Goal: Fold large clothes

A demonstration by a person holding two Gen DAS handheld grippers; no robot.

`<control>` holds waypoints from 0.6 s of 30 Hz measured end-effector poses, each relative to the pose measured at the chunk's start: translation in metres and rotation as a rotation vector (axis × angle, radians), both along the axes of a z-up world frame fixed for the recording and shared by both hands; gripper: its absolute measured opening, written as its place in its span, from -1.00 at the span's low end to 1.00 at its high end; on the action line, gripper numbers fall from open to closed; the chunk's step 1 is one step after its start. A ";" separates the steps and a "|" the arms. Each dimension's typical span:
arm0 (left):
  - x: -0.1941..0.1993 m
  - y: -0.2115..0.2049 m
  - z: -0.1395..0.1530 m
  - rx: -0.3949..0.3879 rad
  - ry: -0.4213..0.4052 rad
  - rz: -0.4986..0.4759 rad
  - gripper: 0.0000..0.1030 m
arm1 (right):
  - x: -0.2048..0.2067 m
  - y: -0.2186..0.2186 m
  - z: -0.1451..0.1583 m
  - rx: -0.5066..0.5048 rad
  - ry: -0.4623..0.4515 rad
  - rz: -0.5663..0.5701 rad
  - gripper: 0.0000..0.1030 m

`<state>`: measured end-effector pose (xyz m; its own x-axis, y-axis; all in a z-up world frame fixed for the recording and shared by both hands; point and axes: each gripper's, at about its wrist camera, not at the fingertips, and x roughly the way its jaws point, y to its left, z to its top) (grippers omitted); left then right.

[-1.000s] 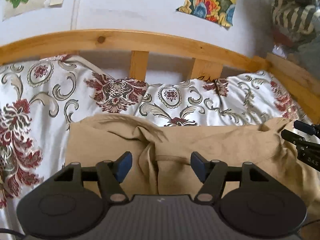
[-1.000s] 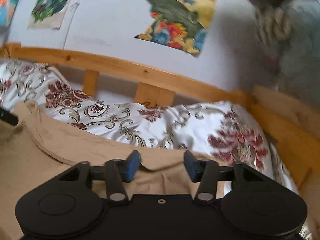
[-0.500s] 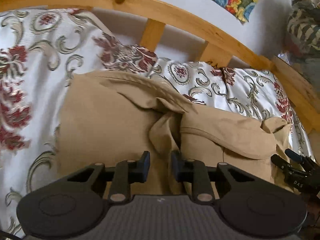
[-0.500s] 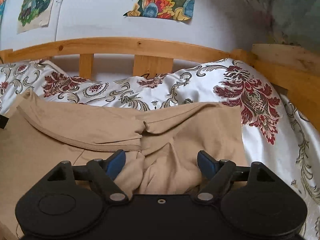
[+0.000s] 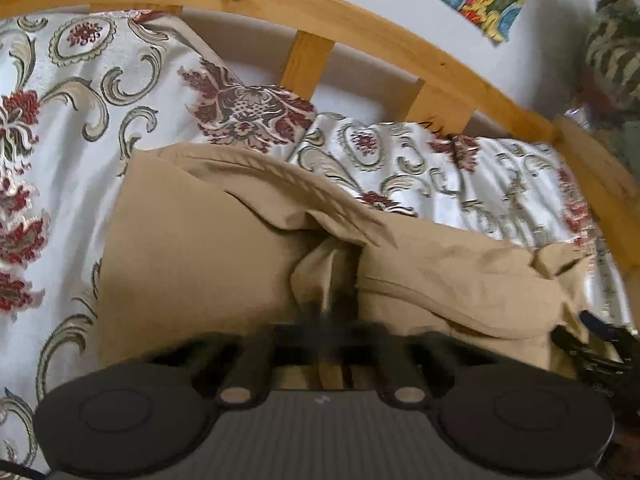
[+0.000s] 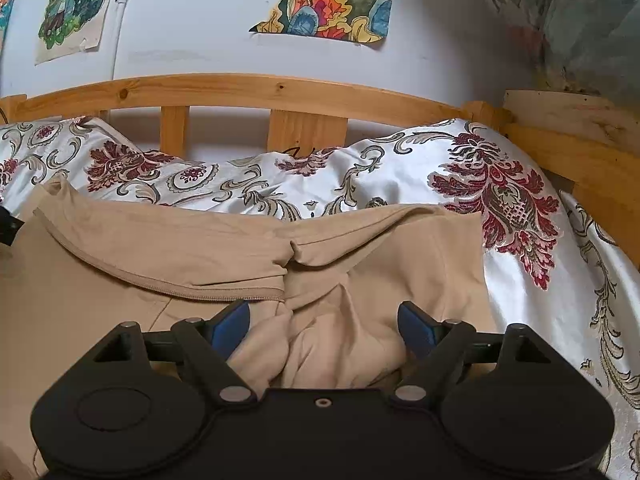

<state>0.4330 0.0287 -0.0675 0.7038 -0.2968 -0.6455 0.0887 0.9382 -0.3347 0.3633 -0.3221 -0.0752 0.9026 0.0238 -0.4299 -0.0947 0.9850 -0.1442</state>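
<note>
A large tan garment (image 5: pixel 192 248) lies bunched on a floral bedspread (image 5: pixel 60 128). In the left wrist view my left gripper (image 5: pixel 326 316) is blurred, its fingers closed together on a gathered fold of the tan garment at the middle. In the right wrist view the same garment (image 6: pixel 160 248) shows a stitched hem and a heap of folds. My right gripper (image 6: pixel 324 322) is open, its blue pads either side of that heap, which bulges up between them. The right gripper also shows at the right edge of the left wrist view (image 5: pixel 596 344).
A wooden bed rail (image 6: pixel 260 88) with slats runs along the far side against a white wall with posters (image 6: pixel 332 4). A wooden side board (image 6: pixel 580 156) stands at the right. Striped and grey fabric (image 6: pixel 568 12) hangs at the top right.
My left gripper went from open to shut on a fold of the tan garment. My right gripper opened wider and lowered over the bunched fabric.
</note>
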 end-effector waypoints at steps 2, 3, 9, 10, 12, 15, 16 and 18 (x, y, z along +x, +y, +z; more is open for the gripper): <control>-0.008 -0.002 0.008 0.036 -0.056 0.037 -1.00 | -0.001 0.001 0.002 -0.018 -0.009 0.001 0.61; -0.012 -0.001 0.011 0.039 -0.074 0.057 -1.00 | -0.002 0.001 0.003 -0.025 -0.017 0.005 0.61; -0.014 0.005 0.003 0.106 -0.031 0.102 -1.00 | -0.002 0.008 -0.002 -0.096 -0.029 0.001 0.78; -0.011 0.005 -0.003 0.108 -0.007 0.110 -1.00 | 0.001 0.009 -0.006 -0.107 -0.016 -0.001 0.79; -0.008 0.003 -0.006 0.120 0.017 0.096 -1.00 | 0.005 0.006 -0.008 -0.096 0.005 -0.011 0.83; -0.018 -0.001 0.001 0.181 0.001 0.050 -0.83 | -0.002 0.002 0.005 -0.057 -0.024 0.001 0.80; -0.023 0.000 0.004 0.196 -0.003 0.043 -0.75 | -0.009 0.000 0.011 -0.055 -0.060 0.014 0.80; -0.037 0.003 0.011 0.191 -0.025 0.032 -0.58 | -0.018 0.001 0.024 -0.058 -0.122 0.026 0.82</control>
<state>0.3959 0.0320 -0.0569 0.7275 -0.1477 -0.6700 0.0635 0.9869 -0.1485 0.3457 -0.3214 -0.0516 0.9477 0.0257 -0.3181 -0.0979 0.9721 -0.2131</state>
